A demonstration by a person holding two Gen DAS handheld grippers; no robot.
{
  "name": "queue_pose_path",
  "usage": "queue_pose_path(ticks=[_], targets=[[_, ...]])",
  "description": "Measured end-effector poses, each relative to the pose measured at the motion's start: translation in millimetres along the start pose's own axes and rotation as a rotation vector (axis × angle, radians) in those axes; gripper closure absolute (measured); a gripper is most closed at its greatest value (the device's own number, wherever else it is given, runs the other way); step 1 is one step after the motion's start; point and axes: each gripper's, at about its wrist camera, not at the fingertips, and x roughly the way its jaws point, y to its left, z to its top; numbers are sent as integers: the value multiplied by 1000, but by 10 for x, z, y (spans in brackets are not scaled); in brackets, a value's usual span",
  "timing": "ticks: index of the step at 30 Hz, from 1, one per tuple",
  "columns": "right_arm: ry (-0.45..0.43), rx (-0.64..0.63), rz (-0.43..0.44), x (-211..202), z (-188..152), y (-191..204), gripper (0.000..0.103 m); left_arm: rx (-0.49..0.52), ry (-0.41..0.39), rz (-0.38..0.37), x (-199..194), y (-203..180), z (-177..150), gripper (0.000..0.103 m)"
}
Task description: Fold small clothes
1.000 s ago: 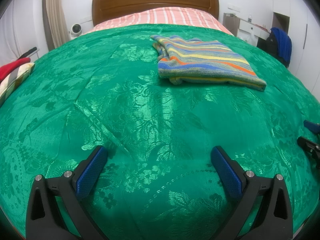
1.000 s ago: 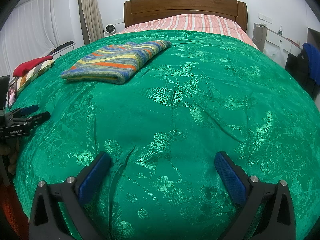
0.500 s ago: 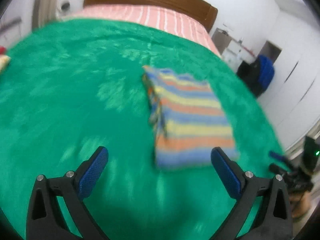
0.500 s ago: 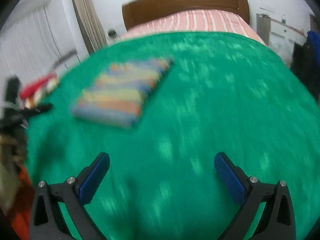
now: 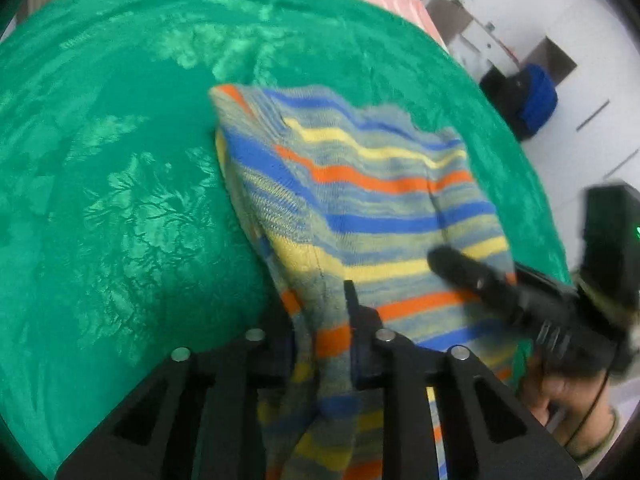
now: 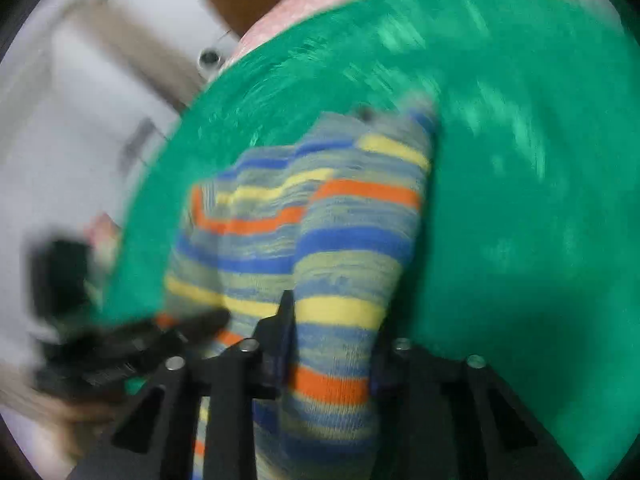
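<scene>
Both grippers are clenched on the striped sweater's [image 5: 360,208] near edge, left gripper [image 5: 320,340] and right gripper [image 6: 328,344] side by side, lifting it off the green bedspread [image 5: 120,200], likely to spread it.

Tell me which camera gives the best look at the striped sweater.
The left wrist view: the striped sweater is sharp there, its stripes and knit texture clear, spreading over the green bedspread from the left gripper. The right wrist view shows the same sweater, motion-blurred, pinched in the right gripper.

Both wrist views close above green bedspread [image 5: 120,200], sharing striped garment [image 5: 360,200]
</scene>
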Motion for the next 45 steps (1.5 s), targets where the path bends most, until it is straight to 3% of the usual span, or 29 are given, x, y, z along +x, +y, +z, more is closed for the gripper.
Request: queue_pose_path(ticks=[2, 5, 8, 12, 13, 14, 15, 16, 17, 18, 19, 23, 25, 29, 32, 35, 38, 45], targets=[[-56, -152, -89, -145, -63, 306, 81, -15, -47, -19, -169, -2, -63, 87], [-150, -252, -75, -463, -93, 599, 82, 16, -124, -16, -554, -72, -98, 87], [-232, -298, -32, -776, -1, 797, 82, 38, -199, -22, -978, -145, -2, 87], [-296, -279, -6, -1006, 122, 859, 82, 47, -221, -22, -1145, -172, 83, 82], [-294, -259, -2, -999, 148, 831, 82, 41, -203, -10, -1088, -164, 75, 69], [-287, -226, -2, -995, 137, 727, 81, 39, -185, 3, -1022, -166, 15, 39], [-271, -199, -13, -942, 124, 617, 73, 38, -165, 35, -897, -170, -63, 22], [-240, -181, -32, -893, 69, 512, 50, 33, -159, 97, -798, -125, -200, 9], [-193, -164, -78, -787, -9, 376, 32, 34, -163, 135, -780, -91, -285, 10], [-166, -151, -114, -757, -81, 253, 4, 39, -164, 181, -768, -64, -434, 10], [-158, -138, -147, -777, -188, 108, 2, 43, -176, 215, -798, -57, -550, 10], [-206, -190, -234, -1260, -602, -154, 2, 102, -340, 361, -1229, -278, -1086, 7], [-247, -254, -265, -1568, -778, -75, 2, 151, -436, 451, -1538, -538, -1314, 0], [-395, -339, -321, -2287, -1223, 231, 0, 158, -562, 558, -1998, -997, -1626, 0], [-427, -318, -347, -2597, -1462, 404, 0, 150, -558, 601, -2107, -1206, -1749, 0], [-359, -296, -253, -2647, -1619, 482, 0, 139, -440, 539, -2099, -1300, -1923, 0], [-294, -259, -230, -2649, -1765, 538, 0, 98, -399, 487, -2114, -1303, -2044, 0], [-256, -218, -216, -2771, -1915, 725, 0, 101, -369, 546, -2151, -1438, -2193, 0]])
